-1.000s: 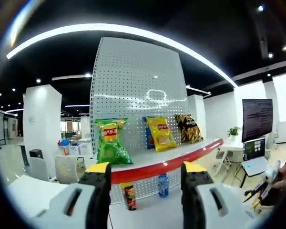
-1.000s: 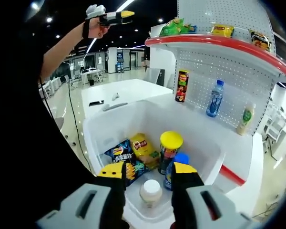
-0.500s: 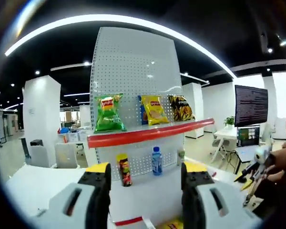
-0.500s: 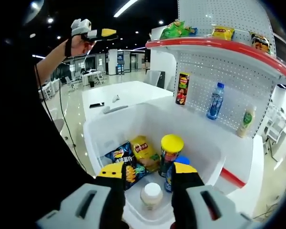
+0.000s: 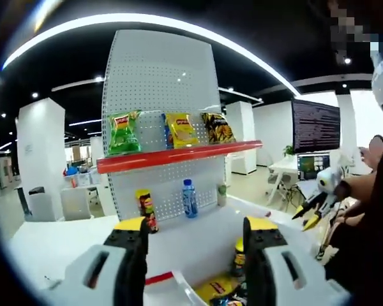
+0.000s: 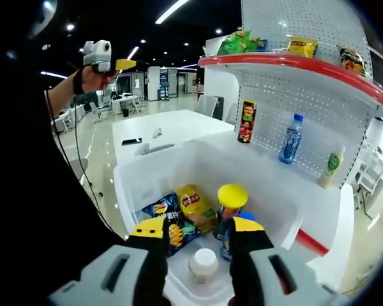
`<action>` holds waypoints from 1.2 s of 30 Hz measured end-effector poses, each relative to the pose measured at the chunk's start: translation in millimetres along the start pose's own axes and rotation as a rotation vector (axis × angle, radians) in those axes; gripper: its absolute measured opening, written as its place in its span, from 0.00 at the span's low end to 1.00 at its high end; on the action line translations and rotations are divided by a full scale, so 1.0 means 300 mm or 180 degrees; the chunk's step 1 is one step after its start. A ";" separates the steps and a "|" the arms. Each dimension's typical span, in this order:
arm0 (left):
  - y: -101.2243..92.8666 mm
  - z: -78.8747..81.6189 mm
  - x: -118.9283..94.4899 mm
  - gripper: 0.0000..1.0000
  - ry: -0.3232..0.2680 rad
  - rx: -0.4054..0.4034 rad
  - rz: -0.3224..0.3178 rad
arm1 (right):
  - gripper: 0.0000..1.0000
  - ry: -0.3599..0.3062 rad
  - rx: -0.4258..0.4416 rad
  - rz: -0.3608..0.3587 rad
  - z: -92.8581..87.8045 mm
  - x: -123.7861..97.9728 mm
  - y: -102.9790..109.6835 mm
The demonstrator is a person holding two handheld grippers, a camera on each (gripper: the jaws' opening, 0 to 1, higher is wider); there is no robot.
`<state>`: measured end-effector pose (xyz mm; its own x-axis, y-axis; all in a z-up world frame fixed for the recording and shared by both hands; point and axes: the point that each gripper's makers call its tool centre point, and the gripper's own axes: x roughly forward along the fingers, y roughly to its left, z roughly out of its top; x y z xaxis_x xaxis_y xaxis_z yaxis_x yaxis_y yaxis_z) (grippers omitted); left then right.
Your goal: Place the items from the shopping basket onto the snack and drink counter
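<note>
In the left gripper view, the left claw (image 5: 195,231) rises from the bottom with jaws apart and nothing between them. Above it, centre frame, a pegboard shelf unit holds a green chip bag (image 5: 123,132), a yellow chip bag (image 5: 180,129) and a dark chip bag (image 5: 217,128) on its red-edged shelf (image 5: 179,156). In the right gripper view, the right claw (image 6: 198,231) stands jaws apart over the white shopping basket (image 6: 140,182), lower centre. Inside lie a blue snack bag (image 6: 166,212), a yellow snack bag (image 6: 194,204), a yellow-lidded can (image 6: 231,203) and a white-capped bottle (image 6: 203,262). At right, a blue bottle (image 6: 290,139) stands on the white table (image 6: 335,210)
</note>
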<state>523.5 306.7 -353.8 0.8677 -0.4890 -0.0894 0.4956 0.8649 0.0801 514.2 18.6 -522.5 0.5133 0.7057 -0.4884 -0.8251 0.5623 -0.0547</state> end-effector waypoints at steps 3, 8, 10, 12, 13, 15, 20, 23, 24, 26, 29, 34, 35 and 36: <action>-0.016 -0.035 -0.016 0.61 0.0075 0.0046 -0.0017 | 0.39 -0.0005 -0.0016 0.0021 0.011 0.005 0.005; -0.054 -0.072 -0.046 0.61 0.0097 0.0005 -0.0097 | 0.40 -0.0038 -0.0036 0.0044 0.033 0.012 0.006; -0.072 -0.082 -0.053 0.62 0.0117 0.0025 -0.0141 | 0.40 -0.0047 -0.0046 0.0046 0.040 0.014 0.004; -0.086 -0.098 -0.060 0.63 0.0174 0.0083 -0.0177 | 0.41 -0.0070 -0.0045 0.0053 0.051 0.015 0.004; -0.088 -0.105 -0.061 0.63 0.0189 0.0079 -0.0185 | 0.41 -0.0079 -0.0049 0.0059 0.057 0.015 0.006; -0.092 -0.118 -0.062 0.63 0.0226 0.0048 -0.0204 | 0.41 -0.0095 -0.0072 0.0069 0.067 0.013 0.009; -0.096 -0.125 -0.067 0.63 0.0240 -0.0018 -0.0227 | 0.42 -0.0083 -0.0087 0.0105 0.078 0.016 0.016; -0.091 -0.131 -0.071 0.63 0.0271 -0.0013 -0.0214 | 0.42 -0.0028 -0.0099 0.0128 0.074 0.023 0.019; -0.088 -0.132 -0.073 0.63 0.0275 -0.0012 -0.0208 | 0.42 -0.0023 -0.0104 0.0136 0.076 0.025 0.021; -0.083 -0.128 -0.079 0.64 0.0252 -0.0028 -0.0202 | 0.43 -0.0021 -0.0109 0.0165 0.085 0.029 0.028; -0.079 -0.127 -0.082 0.64 0.0246 -0.0027 -0.0194 | 0.46 -0.0028 -0.0173 0.0184 0.098 0.036 0.034; -0.077 -0.115 -0.092 0.64 0.0218 -0.0028 -0.0198 | 0.45 0.0000 -0.0274 0.0194 0.111 0.051 0.036; -0.076 -0.114 -0.093 0.64 0.0213 -0.0027 -0.0199 | 0.45 0.0007 -0.0293 0.0201 0.113 0.055 0.037; -0.073 -0.114 -0.095 0.64 0.0217 -0.0021 -0.0193 | 0.45 0.0012 -0.0303 0.0204 0.115 0.058 0.038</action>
<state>486.5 305.7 -386.9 0.8315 -0.5316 -0.1613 0.5466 0.8348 0.0659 522.0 52.1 -501.6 0.4580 0.7372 -0.4968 -0.8750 0.4725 -0.1055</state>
